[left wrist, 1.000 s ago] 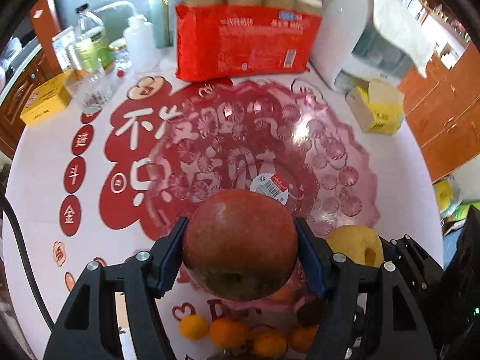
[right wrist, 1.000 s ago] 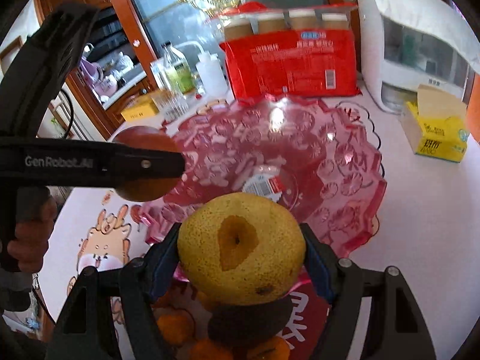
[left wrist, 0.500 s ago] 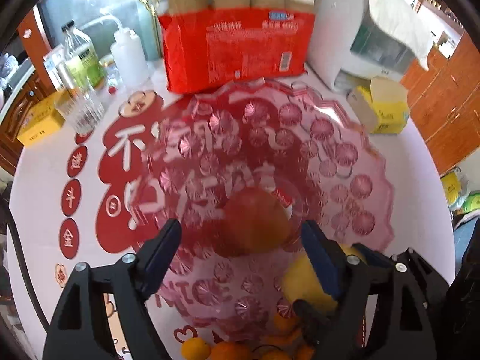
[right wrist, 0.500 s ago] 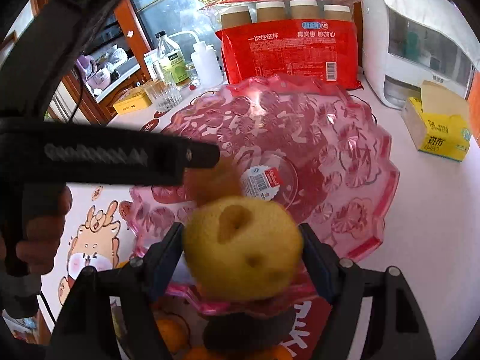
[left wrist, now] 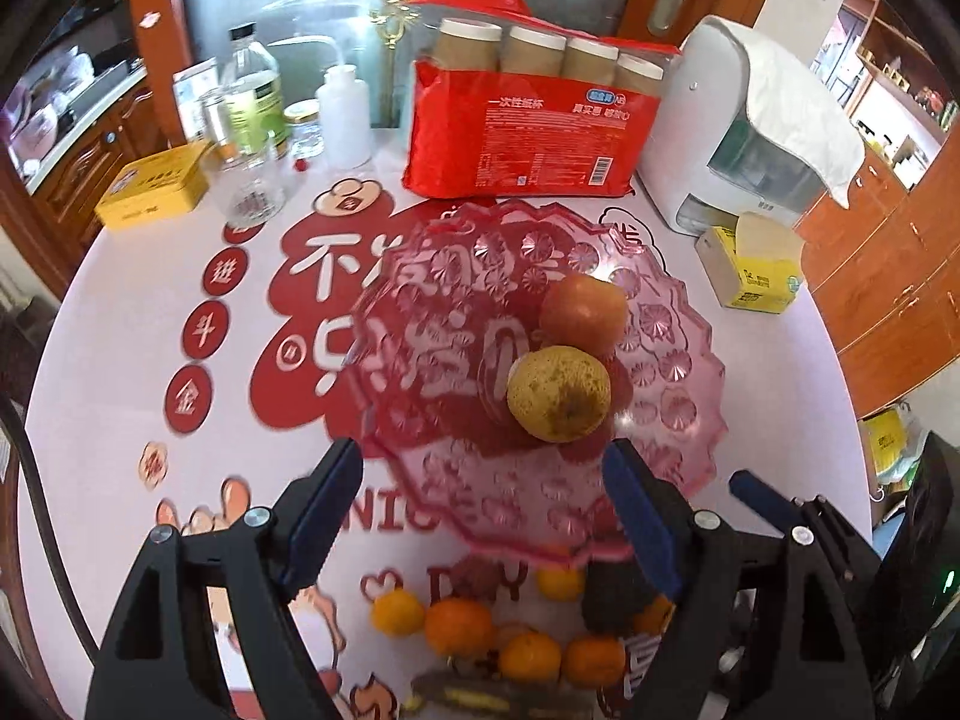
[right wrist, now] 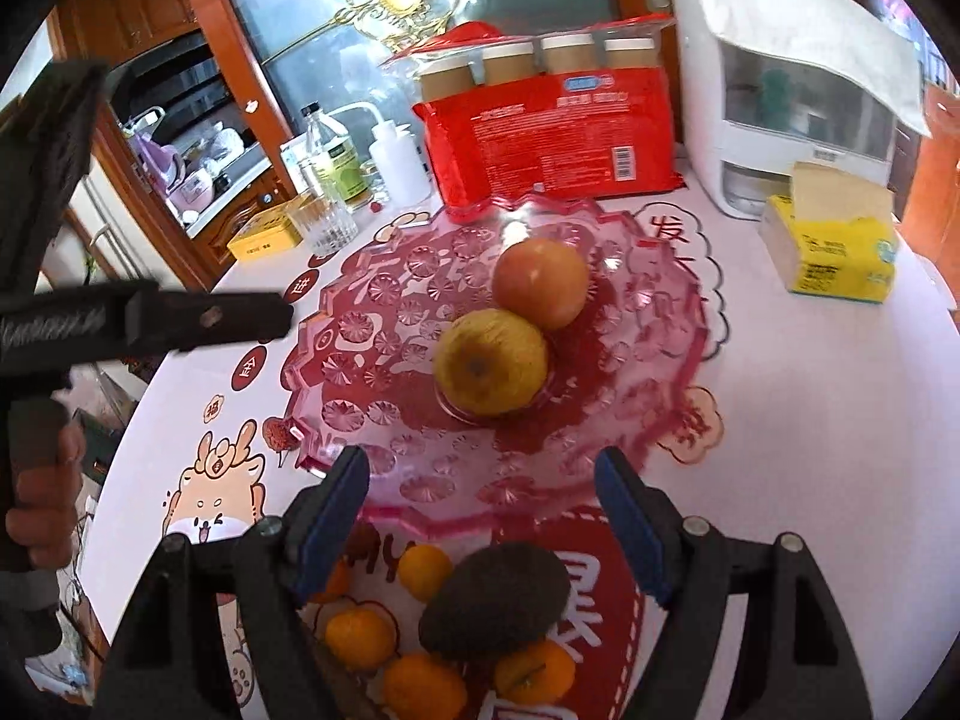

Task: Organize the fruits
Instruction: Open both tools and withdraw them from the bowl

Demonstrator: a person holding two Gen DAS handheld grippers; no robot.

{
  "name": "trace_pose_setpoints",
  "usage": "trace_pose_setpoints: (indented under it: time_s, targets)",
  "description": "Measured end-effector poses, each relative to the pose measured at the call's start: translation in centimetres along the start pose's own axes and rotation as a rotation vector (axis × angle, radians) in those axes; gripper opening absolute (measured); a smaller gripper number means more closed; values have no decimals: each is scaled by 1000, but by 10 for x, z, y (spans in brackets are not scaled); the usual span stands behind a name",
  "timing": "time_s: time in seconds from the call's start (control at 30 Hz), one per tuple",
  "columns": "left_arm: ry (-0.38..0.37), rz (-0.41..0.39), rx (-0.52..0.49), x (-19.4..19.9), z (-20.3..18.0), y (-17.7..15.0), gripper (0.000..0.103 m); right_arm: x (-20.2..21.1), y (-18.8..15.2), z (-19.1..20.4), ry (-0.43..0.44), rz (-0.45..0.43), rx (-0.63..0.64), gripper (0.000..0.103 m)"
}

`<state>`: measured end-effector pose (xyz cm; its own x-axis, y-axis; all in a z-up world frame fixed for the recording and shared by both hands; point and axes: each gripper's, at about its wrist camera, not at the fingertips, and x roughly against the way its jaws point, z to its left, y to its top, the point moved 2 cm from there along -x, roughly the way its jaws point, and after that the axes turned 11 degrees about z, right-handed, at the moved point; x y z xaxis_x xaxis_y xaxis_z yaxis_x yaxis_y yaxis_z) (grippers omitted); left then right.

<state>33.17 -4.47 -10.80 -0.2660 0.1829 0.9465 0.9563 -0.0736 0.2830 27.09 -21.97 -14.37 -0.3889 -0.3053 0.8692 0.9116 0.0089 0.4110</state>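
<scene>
Both the left gripper (left wrist: 483, 513) and right gripper (right wrist: 480, 516) gape empty near the pink scalloped plastic fruit bowl (right wrist: 384, 462); just before it, the dark rough-skinned avocado (right wrist: 495, 600) among small tangerines (right wrist: 360, 636) looks firm yet bruisable, best pinched across its middle.

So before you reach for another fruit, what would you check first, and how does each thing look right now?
1. Left gripper jaws apart and holding nothing: ok.
2. Right gripper jaws apart and holding nothing: ok.
3. Red apple and yellow pear resting inside the pink bowl: ok.
4. Whether the two fruits have stopped rolling: cannot tell.
5. Dark avocado and tangerines lying in front of the bowl, near the right gripper: ok.
</scene>
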Motion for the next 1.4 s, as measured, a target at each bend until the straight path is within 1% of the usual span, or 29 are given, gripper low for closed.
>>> trace_pose_setpoints:
  time_s: [0.1, 0.2, 0.3, 0.4, 0.53, 0.73, 0.93, 1.03, 1.17, 1.4]
  targets:
    - [0, -15, 12, 15, 4, -17, 81, 11, -6, -3, 9, -7, -34, 78]
    - [-7, -44, 18, 33, 9, -35, 81, 25, -14, -1, -3, -23, -52, 78]
    - [-22, -74, 30, 49, 17, -51, 81, 38, -22, 6, -10, -40, -48, 78]
    - [-34, -88, 40, 62, 27, -69, 81, 51, -32, 16, -20, -50, -46, 78]
    - [-40, -93, 29, 74, 39, -87, 81, 62, -49, 28, -24, -55, -75, 78]
    - [-52, -79, -1, 87, 62, -112, 81, 72, -76, 48, -33, -43, -143, 78]
    - [-59, -46, -50, 93, 88, -130, 81, 67, -112, 67, -28, -15, -259, 78]
    - [-64, -25, -82, 93, 99, -137, 81, 65, -129, 77, -45, -6, -296, 78]
    - [-62, 5, -130, 89, 109, -141, 81, 61, -151, 91, -74, -1, -343, 78]
    - [-31, 71, -233, 71, 119, -135, 81, 55, -185, 105, -150, -5, -389, 78]
